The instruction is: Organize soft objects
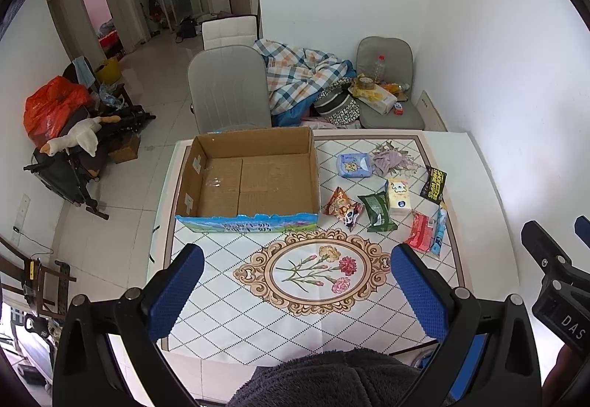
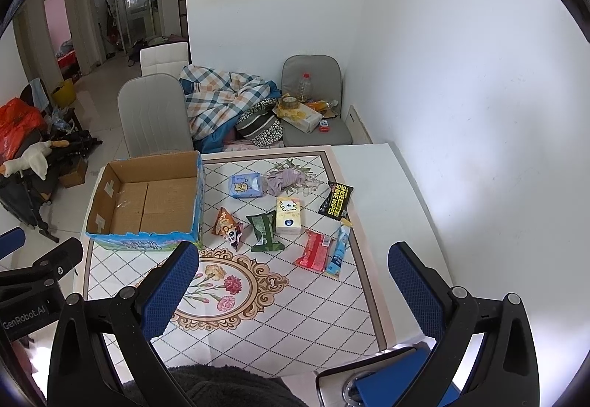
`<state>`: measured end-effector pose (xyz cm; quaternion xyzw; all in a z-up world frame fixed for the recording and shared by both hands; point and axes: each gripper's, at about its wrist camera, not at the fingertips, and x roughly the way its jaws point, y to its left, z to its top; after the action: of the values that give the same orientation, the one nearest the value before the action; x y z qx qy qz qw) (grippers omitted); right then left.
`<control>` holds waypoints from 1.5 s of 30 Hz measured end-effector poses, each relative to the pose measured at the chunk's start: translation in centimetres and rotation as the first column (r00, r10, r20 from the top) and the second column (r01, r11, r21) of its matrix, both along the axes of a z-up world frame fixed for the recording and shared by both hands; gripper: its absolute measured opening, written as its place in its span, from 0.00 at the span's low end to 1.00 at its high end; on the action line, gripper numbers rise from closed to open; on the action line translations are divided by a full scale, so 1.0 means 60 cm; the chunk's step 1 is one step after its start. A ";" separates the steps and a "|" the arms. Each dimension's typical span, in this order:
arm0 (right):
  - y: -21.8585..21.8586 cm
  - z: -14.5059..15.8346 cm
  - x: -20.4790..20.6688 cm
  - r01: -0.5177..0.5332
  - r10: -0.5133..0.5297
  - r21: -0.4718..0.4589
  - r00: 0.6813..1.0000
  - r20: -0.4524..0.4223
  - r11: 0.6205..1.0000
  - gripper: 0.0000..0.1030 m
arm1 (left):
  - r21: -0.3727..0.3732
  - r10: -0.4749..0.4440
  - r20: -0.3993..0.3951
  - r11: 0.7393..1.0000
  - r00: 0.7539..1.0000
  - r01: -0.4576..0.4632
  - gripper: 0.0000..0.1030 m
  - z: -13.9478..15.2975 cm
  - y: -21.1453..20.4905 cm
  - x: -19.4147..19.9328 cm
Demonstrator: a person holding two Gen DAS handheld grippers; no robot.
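Note:
An open cardboard box (image 1: 250, 182) (image 2: 147, 200) stands empty at the table's far left. To its right lie several soft packs: a blue wipes pack (image 1: 353, 165) (image 2: 245, 185), a crumpled purple cloth (image 1: 387, 162) (image 2: 282, 180), a yellow tissue pack (image 1: 399, 197) (image 2: 289, 215), a green pouch (image 1: 376, 211) (image 2: 263, 232), an orange snack bag (image 1: 337, 202) (image 2: 223, 221), a red pack (image 1: 420, 232) (image 2: 315, 250) and a black wipes sachet (image 1: 435, 184) (image 2: 336, 205). My left gripper (image 1: 297, 291) is open and empty above the near table. My right gripper (image 2: 293, 291) is open and empty too.
The table (image 1: 313, 318) has a patterned cloth and abuts a white wall on the right. Grey chairs (image 1: 228, 90) (image 2: 313, 101) and a plaid blanket (image 1: 302, 75) stand behind it. A dark fleece sleeve (image 1: 324, 381) lies at the near edge. Clutter fills the floor at left.

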<state>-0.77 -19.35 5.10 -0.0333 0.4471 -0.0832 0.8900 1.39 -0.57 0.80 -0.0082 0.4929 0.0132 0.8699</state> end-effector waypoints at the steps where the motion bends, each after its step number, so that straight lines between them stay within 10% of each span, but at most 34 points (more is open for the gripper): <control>1: 0.002 0.001 0.001 0.000 0.000 -0.001 1.000 0.003 1.000 1.00 | 0.002 0.002 0.006 1.000 1.000 -0.002 1.00 0.002 0.000 0.001; 19: -0.006 0.002 0.011 0.003 -0.003 0.022 0.999 0.033 1.000 1.00 | 0.012 0.000 0.021 1.000 1.000 -0.001 1.00 0.002 0.001 0.017; 29: -0.166 -0.152 0.107 0.194 -0.172 0.132 0.972 -0.161 0.972 1.00 | -0.041 -0.098 -0.135 0.995 0.986 0.093 1.00 -0.132 -0.071 0.190; 38: -0.329 -0.415 0.262 0.309 -0.191 0.233 0.888 -0.419 0.922 1.00 | -0.128 -0.220 -0.444 0.975 0.869 0.181 1.00 -0.416 -0.227 0.372; 45: -0.384 -0.611 0.337 0.404 -0.158 0.310 0.790 -0.592 0.861 0.96 | -0.157 -0.218 -0.660 0.976 0.719 0.151 0.70 -0.636 -0.304 0.433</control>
<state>19.47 -42.39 -31.57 0.2054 0.6889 -0.1068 0.6869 27.39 -18.78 -37.38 0.0064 0.7721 -0.0941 0.6284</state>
